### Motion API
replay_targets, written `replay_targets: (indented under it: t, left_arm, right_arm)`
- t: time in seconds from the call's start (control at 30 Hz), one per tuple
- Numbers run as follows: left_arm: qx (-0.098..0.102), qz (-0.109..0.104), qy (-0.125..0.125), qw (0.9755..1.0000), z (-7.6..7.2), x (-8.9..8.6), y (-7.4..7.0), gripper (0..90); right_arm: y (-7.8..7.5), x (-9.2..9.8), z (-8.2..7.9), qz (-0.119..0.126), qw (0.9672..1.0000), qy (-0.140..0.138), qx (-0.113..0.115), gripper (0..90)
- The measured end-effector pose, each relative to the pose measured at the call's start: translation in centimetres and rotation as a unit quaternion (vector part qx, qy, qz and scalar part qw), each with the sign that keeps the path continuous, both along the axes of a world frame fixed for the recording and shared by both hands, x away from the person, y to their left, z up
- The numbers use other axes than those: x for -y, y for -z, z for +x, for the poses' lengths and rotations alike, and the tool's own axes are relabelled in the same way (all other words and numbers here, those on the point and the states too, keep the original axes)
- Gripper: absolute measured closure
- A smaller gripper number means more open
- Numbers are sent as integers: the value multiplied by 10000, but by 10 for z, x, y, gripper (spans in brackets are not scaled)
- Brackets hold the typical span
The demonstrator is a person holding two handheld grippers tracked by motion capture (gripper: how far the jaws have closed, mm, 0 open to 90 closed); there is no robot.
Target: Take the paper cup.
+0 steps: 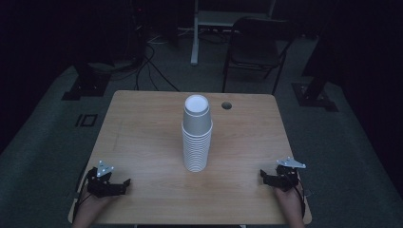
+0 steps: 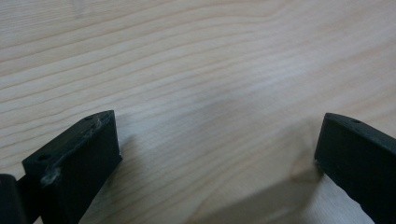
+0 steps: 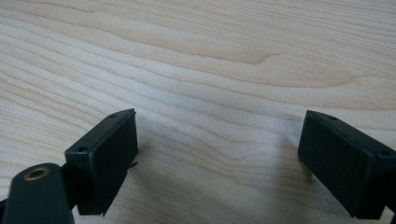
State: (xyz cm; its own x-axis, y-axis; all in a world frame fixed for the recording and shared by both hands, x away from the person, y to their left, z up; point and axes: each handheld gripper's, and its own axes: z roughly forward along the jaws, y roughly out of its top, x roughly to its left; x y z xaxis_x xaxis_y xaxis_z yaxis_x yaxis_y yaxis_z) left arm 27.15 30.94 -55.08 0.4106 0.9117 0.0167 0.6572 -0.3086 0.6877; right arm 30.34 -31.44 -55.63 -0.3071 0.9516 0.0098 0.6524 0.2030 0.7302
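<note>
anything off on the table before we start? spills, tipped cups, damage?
Nothing stands out. The stack of white cups stands upright mid-table, mouths down, leaning at most slightly. The wooden table shows no spill. Left gripper and right gripper rest open near the front edge, apart from the stack.

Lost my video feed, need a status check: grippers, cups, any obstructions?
Left gripper and right gripper open, resting at near table corners. Tall stack of white paper cups upright mid-table, untouched. Nothing between on the light wooden table.
</note>
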Motion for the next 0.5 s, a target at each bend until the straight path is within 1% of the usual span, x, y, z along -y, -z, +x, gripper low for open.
replay_targets:
  t: [0.1,0.23,0.5]
  left_arm:
    - [5,-1,70,10000,-1,-1,0,3]
    - [19,-7,93,10000,-1,-1,0,3]
    - [20,-8,52,10000,-2,0,0,3]
  right_arm:
    - [0,0,0,0,10000,0,0,113]
    - [0,0,0,0,10000,1,0,113]
    - [0,0,0,0,10000,4,-3,113]
